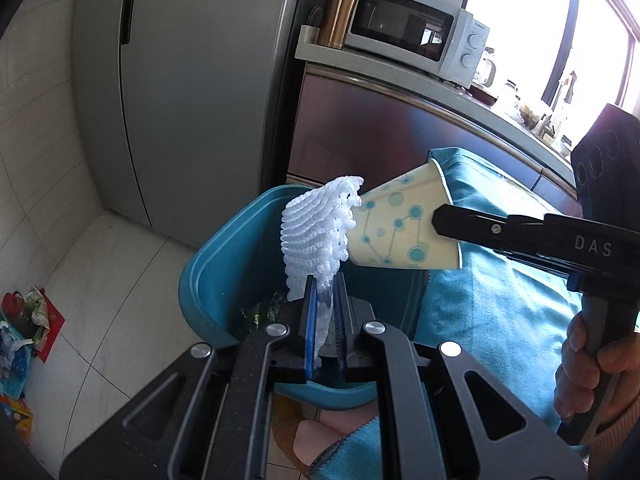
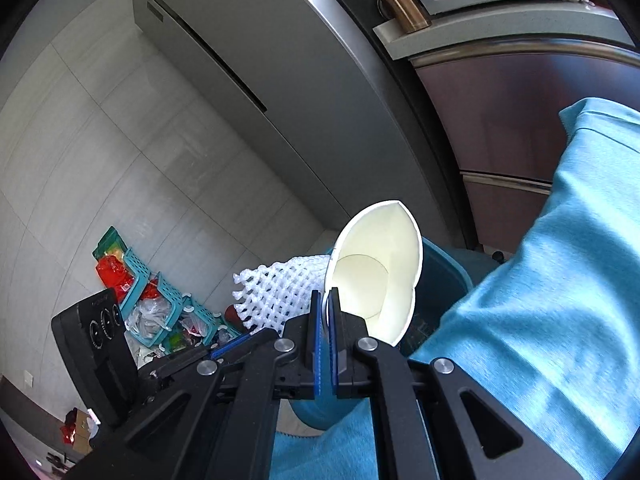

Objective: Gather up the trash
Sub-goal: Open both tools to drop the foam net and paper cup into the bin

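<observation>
My left gripper (image 1: 325, 286) is shut on a white foam fruit net (image 1: 316, 232), held above a blue trash bin (image 1: 224, 264). My right gripper (image 2: 328, 300) is shut on the rim of a paper cup (image 2: 376, 276) with blue dots, squashed at the rim. In the left wrist view the right gripper (image 1: 440, 220) comes in from the right and holds the cup (image 1: 400, 228) on its side over the bin, its base touching the net. The net also shows in the right wrist view (image 2: 276, 292), left of the cup. The bin (image 2: 444, 276) lies beneath the cup.
A table under a blue cloth (image 1: 492, 300) stands right of the bin. A grey fridge (image 1: 192, 92) and a cabinet with a microwave (image 1: 412, 28) and a copper tumbler (image 1: 340, 12) stand behind. Teal baskets of bags and wrappers (image 2: 160, 312) lie on the tiled floor at left.
</observation>
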`<state>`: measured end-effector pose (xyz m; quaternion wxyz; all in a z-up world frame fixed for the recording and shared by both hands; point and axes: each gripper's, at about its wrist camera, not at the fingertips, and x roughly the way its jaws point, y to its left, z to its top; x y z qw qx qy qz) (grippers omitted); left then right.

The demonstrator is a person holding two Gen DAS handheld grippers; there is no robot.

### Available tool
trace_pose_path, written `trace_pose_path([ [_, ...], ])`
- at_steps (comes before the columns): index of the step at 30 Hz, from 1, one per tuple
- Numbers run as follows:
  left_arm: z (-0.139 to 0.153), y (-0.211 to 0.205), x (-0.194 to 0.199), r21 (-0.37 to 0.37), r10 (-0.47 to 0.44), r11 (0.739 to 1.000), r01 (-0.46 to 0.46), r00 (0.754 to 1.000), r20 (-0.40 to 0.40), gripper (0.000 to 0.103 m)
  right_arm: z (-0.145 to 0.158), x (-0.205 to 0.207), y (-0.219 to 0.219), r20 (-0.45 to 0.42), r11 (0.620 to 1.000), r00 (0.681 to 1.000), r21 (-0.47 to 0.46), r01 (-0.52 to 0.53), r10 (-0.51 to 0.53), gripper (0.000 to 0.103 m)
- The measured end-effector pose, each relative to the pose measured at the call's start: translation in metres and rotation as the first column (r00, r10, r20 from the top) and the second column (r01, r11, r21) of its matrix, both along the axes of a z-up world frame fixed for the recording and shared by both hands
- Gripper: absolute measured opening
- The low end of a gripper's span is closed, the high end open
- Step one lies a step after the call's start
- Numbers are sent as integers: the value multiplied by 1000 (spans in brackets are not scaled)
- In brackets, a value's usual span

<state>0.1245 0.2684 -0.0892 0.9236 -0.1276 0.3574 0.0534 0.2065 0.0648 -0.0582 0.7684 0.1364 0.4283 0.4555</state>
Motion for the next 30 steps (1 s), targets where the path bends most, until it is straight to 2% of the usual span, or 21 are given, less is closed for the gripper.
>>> trace_pose_path([
  [7, -13, 1, 13, -8, 14, 1000, -14, 1000, -27, 12, -13, 11, 20, -38, 999, 999, -40, -3, 2, 8],
  [16, -32, -2, 20, -25, 0, 1000, -1, 998, -64, 14, -10, 7, 13, -35, 999, 999, -39, -10, 8, 10],
  [23, -27, -6, 10, -22, -12, 1000, 11, 999, -36, 17, -4, -1, -7, -17, 999, 1000, -38, -1, 1, 11],
  [30, -7, -21, -5, -29, -69, 997, 70, 997, 23, 25, 9, -22, -44, 45, 999, 999, -40, 20, -18, 21],
])
